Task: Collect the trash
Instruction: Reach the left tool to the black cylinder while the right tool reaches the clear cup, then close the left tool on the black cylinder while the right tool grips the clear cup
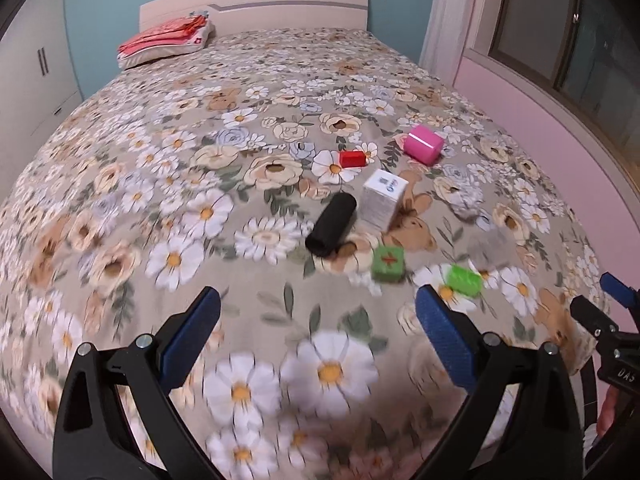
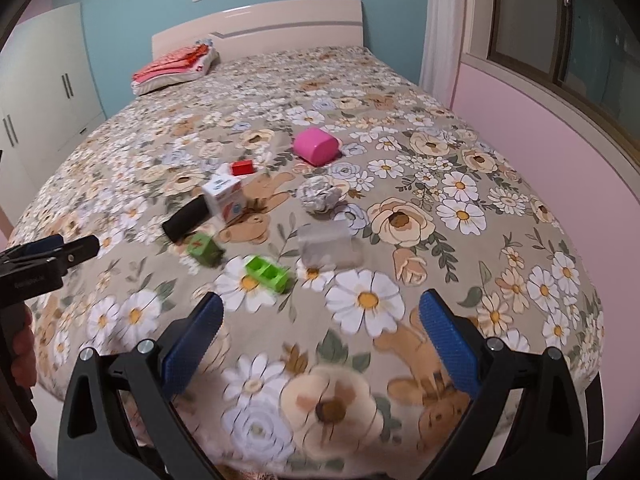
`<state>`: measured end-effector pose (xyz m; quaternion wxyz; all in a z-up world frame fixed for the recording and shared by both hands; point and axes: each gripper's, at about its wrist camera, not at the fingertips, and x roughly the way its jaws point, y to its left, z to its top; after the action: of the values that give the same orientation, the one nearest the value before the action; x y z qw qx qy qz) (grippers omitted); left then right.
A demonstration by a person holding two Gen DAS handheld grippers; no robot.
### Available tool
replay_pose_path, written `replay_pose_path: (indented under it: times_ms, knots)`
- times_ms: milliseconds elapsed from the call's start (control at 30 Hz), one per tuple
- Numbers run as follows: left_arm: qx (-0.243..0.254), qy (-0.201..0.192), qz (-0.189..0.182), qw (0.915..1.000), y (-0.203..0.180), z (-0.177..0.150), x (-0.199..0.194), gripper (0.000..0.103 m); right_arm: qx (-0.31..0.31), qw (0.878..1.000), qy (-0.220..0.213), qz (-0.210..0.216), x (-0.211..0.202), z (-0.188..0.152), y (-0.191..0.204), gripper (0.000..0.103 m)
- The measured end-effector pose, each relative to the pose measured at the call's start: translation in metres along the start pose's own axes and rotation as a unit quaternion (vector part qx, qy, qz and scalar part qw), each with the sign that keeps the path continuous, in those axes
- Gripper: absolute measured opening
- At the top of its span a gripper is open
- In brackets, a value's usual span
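Observation:
Small items lie scattered on a floral bedspread [image 1: 200, 160]. A black roll [image 1: 331, 225] rests beside a white carton [image 1: 383, 199]. Beyond them sit a red block [image 1: 353, 158] and a pink cup [image 1: 423, 145] on its side. Nearer are a green cube [image 1: 387, 264] and a green open block [image 1: 464, 279]. In the right wrist view I see the crumpled paper ball [image 2: 320, 194], a clear grey box [image 2: 328, 246], the green open block [image 2: 268, 273], green cube [image 2: 204, 249], carton [image 2: 226, 197], black roll [image 2: 186, 218], red block [image 2: 243, 168] and pink cup [image 2: 316, 146]. My left gripper [image 1: 318, 320] and right gripper [image 2: 320, 320] hang open above the bed's near end, holding nothing.
A red folded cloth on a pillow [image 1: 166, 40] lies by the headboard [image 1: 256, 4]. White wardrobes [image 2: 44, 80] stand left. A pink wall [image 2: 540, 128] and window sill run along the bed's right side. A hand [image 2: 20, 356] holds the left gripper's handle.

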<state>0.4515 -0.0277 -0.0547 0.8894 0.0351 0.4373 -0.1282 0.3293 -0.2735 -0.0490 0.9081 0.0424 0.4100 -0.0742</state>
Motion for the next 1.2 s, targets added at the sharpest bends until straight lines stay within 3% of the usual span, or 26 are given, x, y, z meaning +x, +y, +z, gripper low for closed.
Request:
replay_pose_path:
  times_ms: [233, 367, 833, 1000, 1067, 1100, 1133, 1200]
  knots:
    - [0.039, 0.028, 0.008, 0.9988, 0.004, 0.029, 0.076, 0.096, 0.005, 0.999, 0.038, -0.008, 0.066, 0.023, -0.009, 0.100]
    - [0.045, 0.051, -0.007, 0.9977, 0.006, 0.042, 0.118, 0.096, -0.006, 0.998, 0.052, -0.025, 0.100, 0.032, -0.008, 0.100]
    - [0.078, 0.091, -0.028, 0.9924, -0.004, 0.060, 0.197, 0.094, 0.001, 0.994, 0.104, -0.017, 0.177, 0.035, -0.007, 0.099]
    - [0.076, 0.094, -0.031, 0.9921, -0.004, 0.060, 0.204, 0.070, 0.009, 0.994, 0.110, -0.012, 0.185, 0.033, -0.008, 0.087]
    - [0.078, 0.094, -0.037, 0.9919, -0.005, 0.061, 0.201, 0.044, 0.011, 0.994, 0.108, -0.012, 0.185, 0.034, -0.011, 0.076]
    - [0.078, 0.095, -0.040, 0.9917, -0.007, 0.061, 0.199, 0.038, 0.011, 0.994, 0.107, -0.010, 0.185, 0.034, -0.012, 0.065]
    - [0.078, 0.097, -0.037, 0.9915, -0.009, 0.061, 0.198, 0.036, 0.009, 0.994, 0.107, -0.010, 0.185, 0.035, -0.012, 0.057]
    - [0.077, 0.100, -0.029, 0.9916, -0.011, 0.062, 0.195, 0.035, 0.012, 0.994, 0.105, -0.004, 0.181, 0.036, -0.014, 0.057]
